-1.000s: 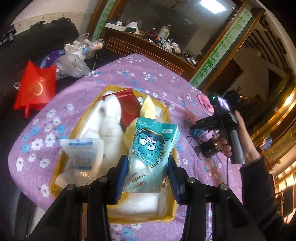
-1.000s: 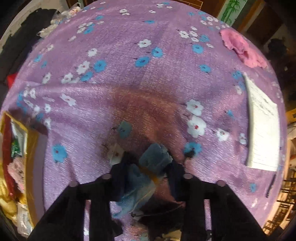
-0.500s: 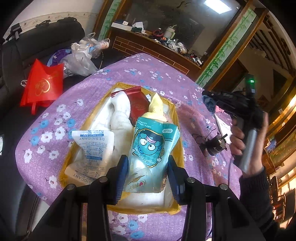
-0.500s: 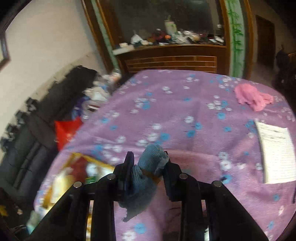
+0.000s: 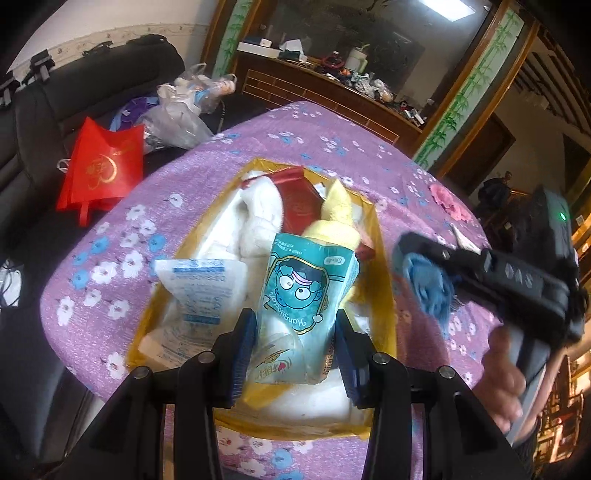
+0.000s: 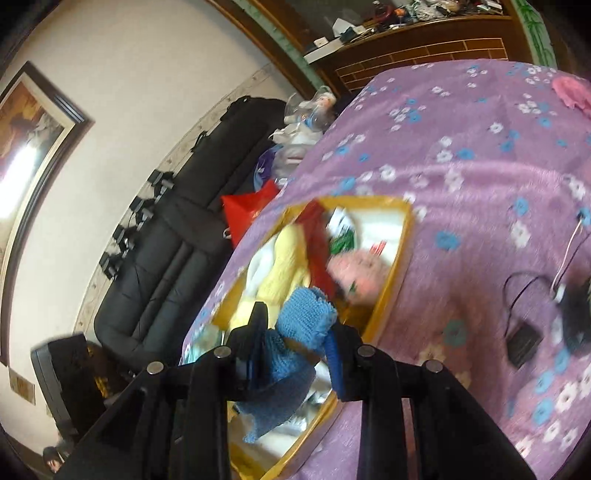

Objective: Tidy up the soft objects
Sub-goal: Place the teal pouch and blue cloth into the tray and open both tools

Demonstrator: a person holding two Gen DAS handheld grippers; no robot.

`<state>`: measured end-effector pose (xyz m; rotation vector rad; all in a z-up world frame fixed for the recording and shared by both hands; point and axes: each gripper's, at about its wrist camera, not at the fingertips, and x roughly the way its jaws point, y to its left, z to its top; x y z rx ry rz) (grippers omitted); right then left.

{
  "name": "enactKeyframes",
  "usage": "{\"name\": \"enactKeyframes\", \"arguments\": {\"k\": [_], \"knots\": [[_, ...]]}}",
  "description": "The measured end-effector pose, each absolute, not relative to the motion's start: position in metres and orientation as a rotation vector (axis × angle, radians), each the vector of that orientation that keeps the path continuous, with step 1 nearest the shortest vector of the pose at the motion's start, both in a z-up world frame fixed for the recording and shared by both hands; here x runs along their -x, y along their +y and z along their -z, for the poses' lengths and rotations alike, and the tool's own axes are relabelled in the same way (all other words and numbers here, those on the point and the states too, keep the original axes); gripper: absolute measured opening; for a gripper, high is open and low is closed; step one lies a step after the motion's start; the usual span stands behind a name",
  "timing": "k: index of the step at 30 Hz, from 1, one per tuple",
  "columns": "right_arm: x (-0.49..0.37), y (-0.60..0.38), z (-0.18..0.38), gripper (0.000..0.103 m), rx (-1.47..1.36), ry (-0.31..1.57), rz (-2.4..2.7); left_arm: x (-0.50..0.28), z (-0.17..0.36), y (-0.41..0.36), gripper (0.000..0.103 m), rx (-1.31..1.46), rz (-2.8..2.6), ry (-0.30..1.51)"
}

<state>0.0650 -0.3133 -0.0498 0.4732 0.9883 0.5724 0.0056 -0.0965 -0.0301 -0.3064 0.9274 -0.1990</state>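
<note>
Left tool [image 5: 293,345] clamps a teal pouch [image 5: 308,299] above the yellow box [image 5: 384,280]; right tool [image 6: 295,350] grips a blue knit cloth [image 6: 295,332] beside it. Inside lie white, yellow and red soft items.

Perhaps "Hangyodon" on teal pouch [image 5: 308,295]

A black sofa [image 6: 162,236] stands along a pale wall [image 6: 147,74] bearing a framed picture [image 6: 33,122], beside a dark wooden cabinet [image 5: 325,88] under a ceiling light [image 5: 458,6].
</note>
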Motion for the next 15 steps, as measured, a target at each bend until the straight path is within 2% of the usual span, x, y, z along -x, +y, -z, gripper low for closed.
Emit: {"name": "enactKeyframes", "arguments": {"k": [15], "knots": [[-0.027,-0.316,0.048,0.029,-0.436,0.928,-0.541,-0.010,0.032,-0.074,0.044,0.306,0.210,0.925]]}}
